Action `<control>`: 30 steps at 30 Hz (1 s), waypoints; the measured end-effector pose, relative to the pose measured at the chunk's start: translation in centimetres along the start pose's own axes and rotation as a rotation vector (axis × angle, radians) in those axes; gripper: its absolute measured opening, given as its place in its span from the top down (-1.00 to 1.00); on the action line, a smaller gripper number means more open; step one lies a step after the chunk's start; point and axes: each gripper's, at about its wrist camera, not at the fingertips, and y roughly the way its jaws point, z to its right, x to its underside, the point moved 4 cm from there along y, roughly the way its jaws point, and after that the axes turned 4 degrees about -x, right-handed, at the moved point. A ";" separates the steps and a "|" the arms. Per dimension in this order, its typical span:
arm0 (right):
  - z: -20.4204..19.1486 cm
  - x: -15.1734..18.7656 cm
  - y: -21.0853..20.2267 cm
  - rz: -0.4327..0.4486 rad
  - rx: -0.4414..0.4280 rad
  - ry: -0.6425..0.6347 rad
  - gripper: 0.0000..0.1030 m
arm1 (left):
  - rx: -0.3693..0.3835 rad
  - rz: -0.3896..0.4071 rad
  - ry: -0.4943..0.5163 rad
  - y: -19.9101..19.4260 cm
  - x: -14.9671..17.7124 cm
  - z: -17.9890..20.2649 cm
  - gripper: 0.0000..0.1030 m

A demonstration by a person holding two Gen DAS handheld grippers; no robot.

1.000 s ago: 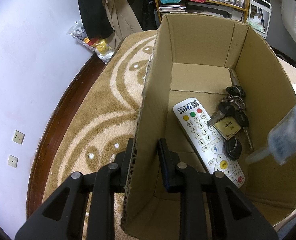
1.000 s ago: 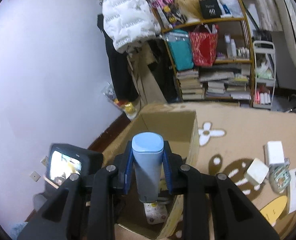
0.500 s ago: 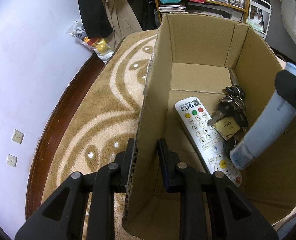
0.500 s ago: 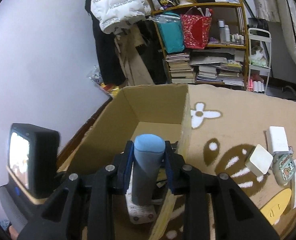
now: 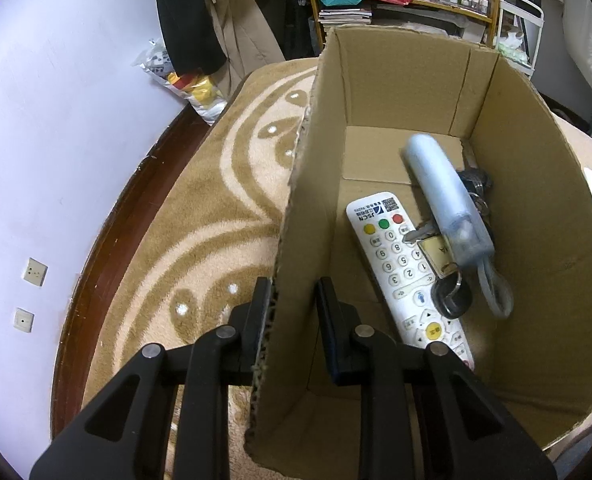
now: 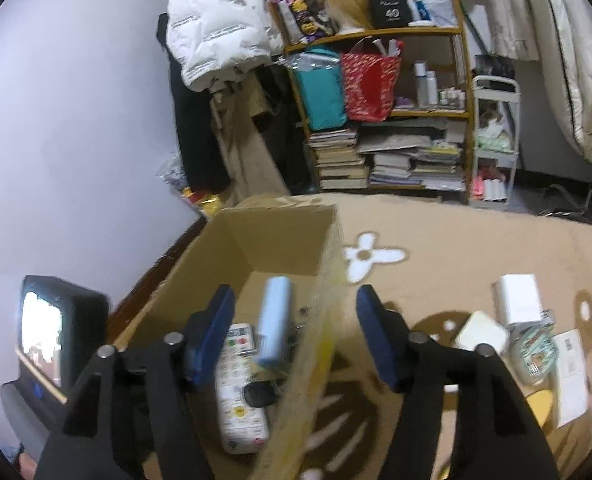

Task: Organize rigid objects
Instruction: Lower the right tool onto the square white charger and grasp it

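Blue tube [image 5: 446, 204] dropped from right claw [image 6: 292, 332] into box [image 5: 536, 200]; one remote [image 5: 404, 268].

Both wrist views close, angled down; share cardboard box [image 5: 536, 208] [image 6: 256, 240].

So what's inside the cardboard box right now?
Inside the cardboard box: a white remote, a bunch of keys and a light blue tube lying across the keys. The tube covers part of the bunch.
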 end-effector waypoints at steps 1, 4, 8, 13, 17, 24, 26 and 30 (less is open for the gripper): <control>0.5 -0.1 0.0 0.004 0.031 0.001 -0.49 | 0.002 -0.001 0.000 0.0 0.0 0.0 0.55; 2.0 -0.5 0.0 0.009 0.108 0.005 -0.59 | 0.002 -0.001 -0.001 0.0 0.0 -0.1 0.55; 4.4 -0.8 0.6 -0.009 0.166 0.008 -0.74 | 0.002 -0.001 0.000 0.0 0.0 -0.1 0.55; 7.6 -0.3 1.5 -0.042 0.226 0.046 -1.00 | 0.002 -0.001 0.000 0.0 0.0 0.0 0.55; 9.5 0.5 2.4 -0.074 0.286 0.059 -1.00 | 0.002 -0.001 0.000 0.0 0.0 -0.1 0.55; 13.2 2.8 4.2 -0.130 0.308 0.171 -1.00 | 0.004 -0.002 -0.003 0.1 0.0 -0.1 0.55; 14.0 3.3 4.5 -0.145 0.304 0.197 -1.00 | 0.003 -0.002 -0.002 0.1 0.0 -0.1 0.55; 15.5 4.2 4.7 -0.169 0.297 0.269 -1.00 | 0.003 -0.002 -0.002 0.1 0.0 -0.1 0.55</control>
